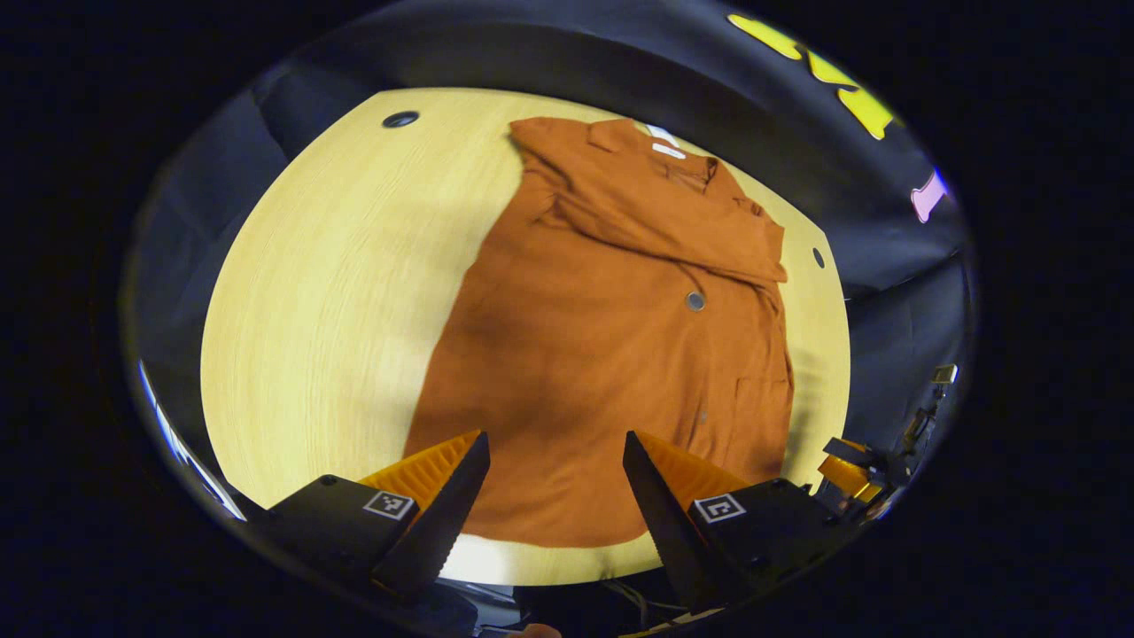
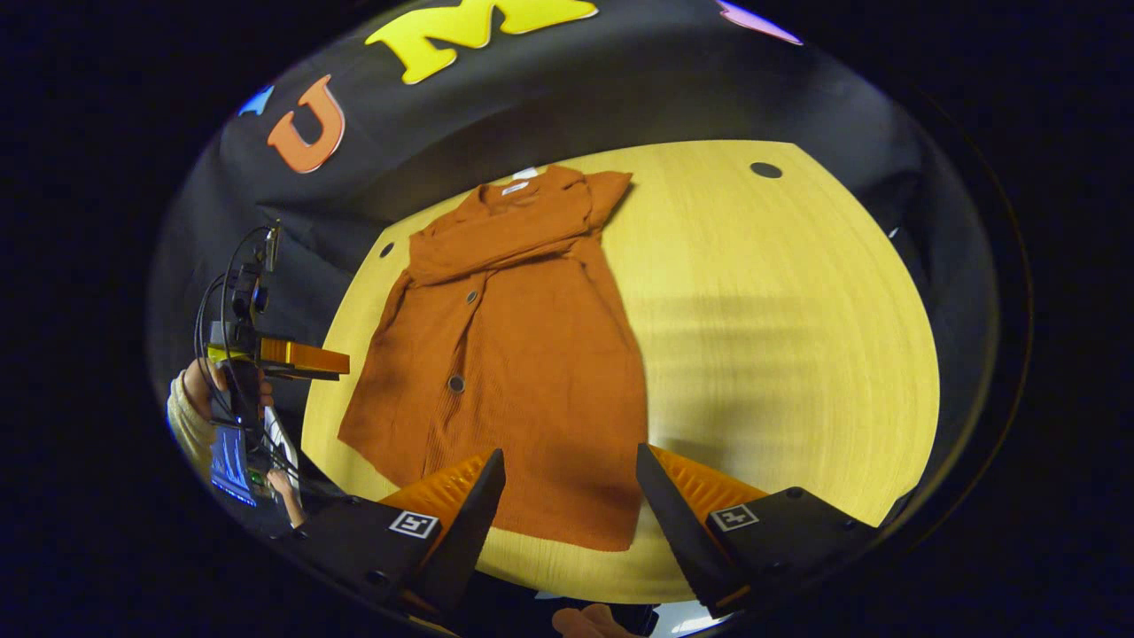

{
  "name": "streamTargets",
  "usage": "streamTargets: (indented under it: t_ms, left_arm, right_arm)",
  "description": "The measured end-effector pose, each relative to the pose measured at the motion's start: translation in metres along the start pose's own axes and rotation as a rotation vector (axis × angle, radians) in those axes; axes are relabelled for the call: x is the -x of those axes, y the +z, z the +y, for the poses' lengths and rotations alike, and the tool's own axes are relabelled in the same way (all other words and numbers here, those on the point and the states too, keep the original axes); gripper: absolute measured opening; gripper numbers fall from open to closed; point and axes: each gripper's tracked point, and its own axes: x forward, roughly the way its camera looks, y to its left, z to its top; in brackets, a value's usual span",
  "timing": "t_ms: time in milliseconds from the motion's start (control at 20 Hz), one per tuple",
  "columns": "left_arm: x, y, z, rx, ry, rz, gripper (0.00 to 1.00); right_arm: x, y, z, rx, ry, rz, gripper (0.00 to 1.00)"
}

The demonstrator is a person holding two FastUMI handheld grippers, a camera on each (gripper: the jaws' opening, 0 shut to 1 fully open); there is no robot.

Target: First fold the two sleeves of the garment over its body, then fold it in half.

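A rust-orange buttoned garment (image 1: 602, 337) lies flat on the pale wooden table (image 1: 337, 283), collar at the far end, hem towards me. Both sleeves lie folded across its upper body (image 2: 505, 235). My left gripper (image 1: 554, 447) hovers open above the hem, nothing between its fingers. In the right gripper view my right gripper (image 2: 570, 461) is open too, above the garment's (image 2: 514, 372) hem near its right corner. The left gripper (image 2: 301, 356) also appears at the left of that view, held by a hand (image 2: 190, 390) off the table's edge.
Small dark round holes (image 1: 400, 119) (image 2: 765, 169) mark the table's far corners. Bare tabletop (image 2: 780, 337) stretches right of the garment in the right gripper view. The booth's black cloth wall (image 2: 549, 97) rises behind the table. Cables and a lit screen (image 2: 232, 465) sit at the left.
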Motion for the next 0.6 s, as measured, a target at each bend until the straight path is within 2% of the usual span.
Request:
streamTargets:
  t_ms: [50, 100, 150, 200, 350, 400, 450, 500, 550, 600]
  left_arm:
    - [0.000, -0.012, 0.011, 0.026, -0.016, 0.027, 1.00]
    - [0.001, -0.026, 0.018, 0.051, -0.047, 0.062, 0.99]
    - [0.004, -0.035, 0.025, 0.074, -0.072, 0.081, 0.99]
    - [0.008, -0.042, 0.036, 0.083, -0.084, 0.099, 0.99]
    - [0.010, -0.061, 0.061, 0.059, -0.101, 0.157, 0.98]
    - [0.011, -0.067, 0.068, 0.051, -0.101, 0.186, 0.99]
    - [0.012, -0.071, 0.072, 0.037, -0.111, 0.208, 0.99]
    - [0.012, -0.072, 0.078, 0.019, -0.115, 0.215, 0.99]
    - [0.011, -0.072, 0.079, 0.005, -0.135, 0.217, 0.99]
    - [0.008, -0.072, 0.080, 0.001, -0.155, 0.224, 0.99]
  right_arm:
    - [-0.003, -0.009, -0.001, 0.021, 0.015, 0.034, 0.95]
    - [-0.005, -0.017, -0.004, 0.039, 0.017, 0.067, 0.89]
    - [-0.009, -0.025, -0.009, 0.046, 0.021, 0.097, 0.89]
    - [-0.010, -0.034, -0.015, 0.040, 0.030, 0.126, 0.94]
    - [-0.014, -0.057, -0.030, -0.010, 0.060, 0.230, 0.95]
    - [-0.014, -0.064, -0.036, -0.031, 0.069, 0.260, 0.89]
    - [-0.013, -0.069, -0.040, -0.053, 0.079, 0.284, 0.89]
    - [-0.012, -0.072, -0.045, -0.068, 0.083, 0.296, 0.95]
    - [-0.012, -0.076, -0.051, -0.081, 0.092, 0.307, 0.89]
    - [-0.011, -0.079, -0.055, -0.100, 0.109, 0.323, 0.95]
